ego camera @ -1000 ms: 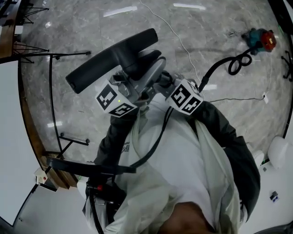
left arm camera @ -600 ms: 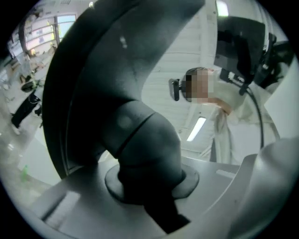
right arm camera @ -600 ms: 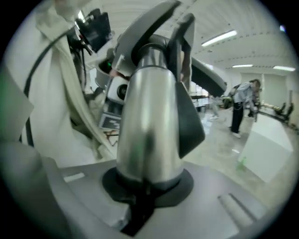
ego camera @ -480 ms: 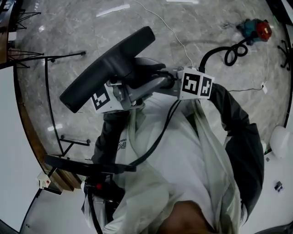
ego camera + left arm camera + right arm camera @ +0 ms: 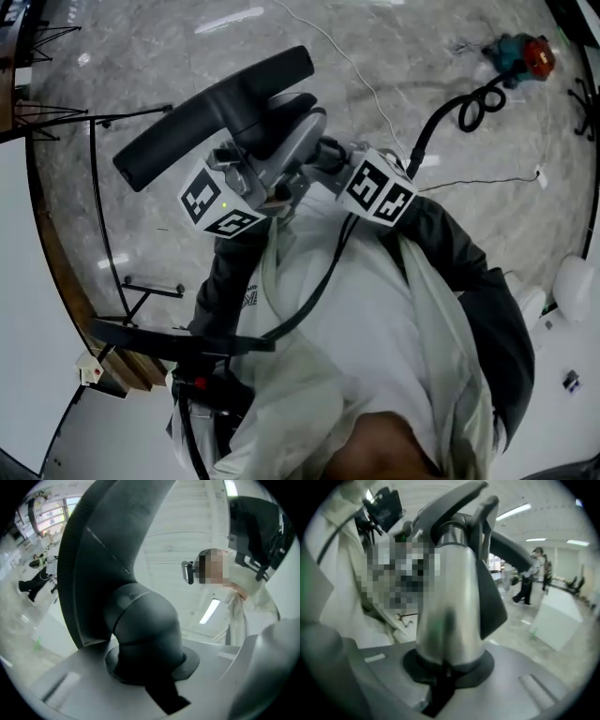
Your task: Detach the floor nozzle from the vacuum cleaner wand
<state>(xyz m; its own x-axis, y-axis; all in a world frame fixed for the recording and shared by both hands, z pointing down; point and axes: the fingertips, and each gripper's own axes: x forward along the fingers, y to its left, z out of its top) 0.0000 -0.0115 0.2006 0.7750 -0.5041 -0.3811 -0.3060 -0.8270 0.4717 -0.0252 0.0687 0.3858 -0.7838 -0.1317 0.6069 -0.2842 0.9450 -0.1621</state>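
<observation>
My left gripper (image 5: 149, 666) clamps the neck of the long black plastic floor nozzle (image 5: 214, 114). My right gripper (image 5: 446, 667) grips the silver metal wand (image 5: 451, 599). Both are held near me, nozzle leftward.

Big indoor hall, prob. a lobby or showroom-type space used as a test area. Polished grey marble-look floor (image 5: 187, 103) w/ ceiling-light reflections (image 5: 230, 19) at 12 o'clock in head view. Thin black metal stands (image 5: 131, 114) at 9–10, white partition (image 5: 19, 281) at 8. Loose cable (image 5: 352, 61) across floor at 12; teal-and-red machine (image 5: 523, 58) w/ black hose (image 5: 433, 122) at 1–2. Gripper views: white slatted ceiling (image 5: 187, 522), strip lights (image 5: 209, 611), ppl standing (image 5: 527, 581) at 3, white block (image 5: 558, 618) just below them.
</observation>
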